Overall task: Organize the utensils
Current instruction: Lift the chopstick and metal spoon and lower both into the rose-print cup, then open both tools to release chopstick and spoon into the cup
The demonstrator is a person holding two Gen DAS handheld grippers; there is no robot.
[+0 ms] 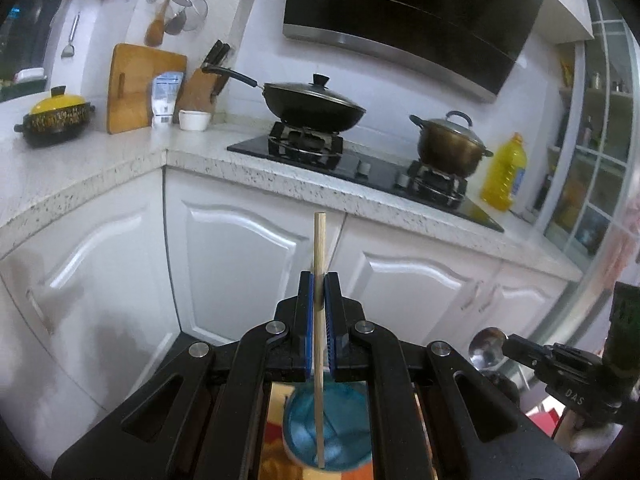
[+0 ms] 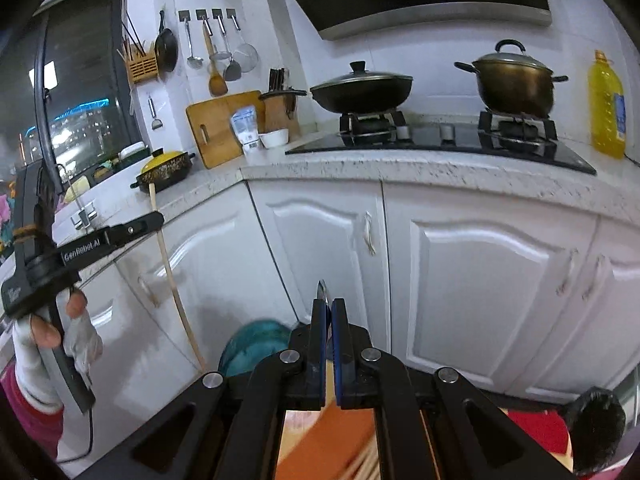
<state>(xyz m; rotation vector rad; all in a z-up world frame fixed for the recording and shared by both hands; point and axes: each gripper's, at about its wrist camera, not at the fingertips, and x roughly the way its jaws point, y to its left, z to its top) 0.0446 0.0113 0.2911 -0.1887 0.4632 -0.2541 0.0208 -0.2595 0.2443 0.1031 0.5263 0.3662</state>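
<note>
While the left gripper (image 1: 319, 292) is held up in front of the white cupboard doors (image 1: 240, 264), its blue-padded jaws are squeezed shut on a thin, pale wooden chopstick (image 1: 319, 248). That stick stands nearly straight up, with its top end above the jaws and its bottom end down over a round blue cup (image 1: 326, 428) near the camera.

From the right wrist view, the right gripper (image 2: 329, 312) is also shut tight, and it has hold of a shiny metal spoon (image 2: 321, 290). Only a thin edge of the spoon sticks up past the jaws. From the left wrist view, the spoon's round bowl shows at the near right.

A hand (image 2: 60, 332) in a white glove holds the left gripper's handle on the left side.

Far behind, a speckled white counter (image 1: 280, 168) carries a black stove (image 1: 360, 164). On the stove sit a black wok with a lid (image 1: 316, 104) and a brown metal pot with a lid (image 1: 450, 144). A yellow oil bottle (image 1: 505, 172) stands to the right of the pot.
</note>
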